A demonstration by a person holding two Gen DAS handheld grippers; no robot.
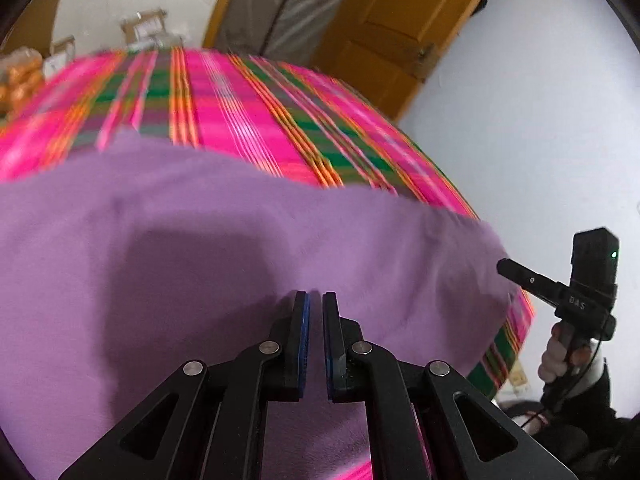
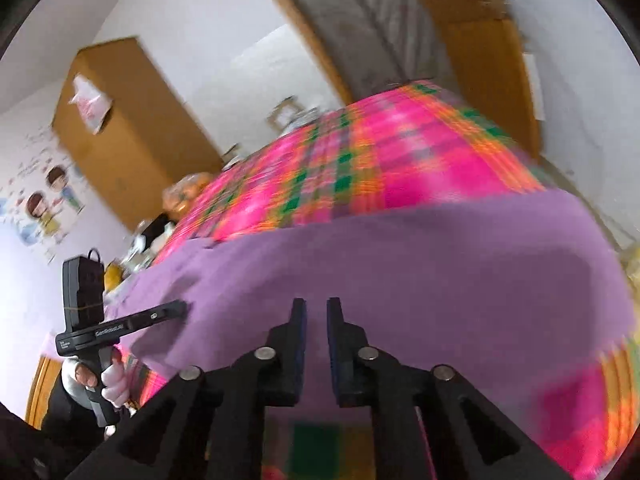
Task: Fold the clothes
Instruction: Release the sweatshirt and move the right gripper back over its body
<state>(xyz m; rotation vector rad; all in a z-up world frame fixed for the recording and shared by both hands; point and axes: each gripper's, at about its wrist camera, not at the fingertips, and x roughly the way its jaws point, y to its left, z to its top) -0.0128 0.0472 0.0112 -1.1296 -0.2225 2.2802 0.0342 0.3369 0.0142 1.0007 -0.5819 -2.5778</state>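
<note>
A purple garment (image 1: 200,220) (image 2: 400,260) lies spread across a bed covered in a pink, green and orange plaid cloth (image 1: 240,100) (image 2: 400,152). My left gripper (image 1: 315,298) hovers low over the garment's near part. Its blue pads are almost together and nothing shows pinched between them. In the right wrist view the left gripper (image 2: 176,309) points at the garment's left edge, held by a hand (image 2: 112,380). My right gripper (image 2: 317,304) stands over the garment with a small gap between its fingers. From the left wrist view, the right gripper (image 1: 505,267) has its tip at the garment's right edge.
The bed's corner (image 1: 516,340) drops off at the right, with a pale wall beyond. A wooden door (image 1: 400,20) and grey curtain stand behind the bed. A wooden wardrobe (image 2: 120,120), boxes (image 1: 144,28) and orange items (image 1: 20,76) sit at the far side.
</note>
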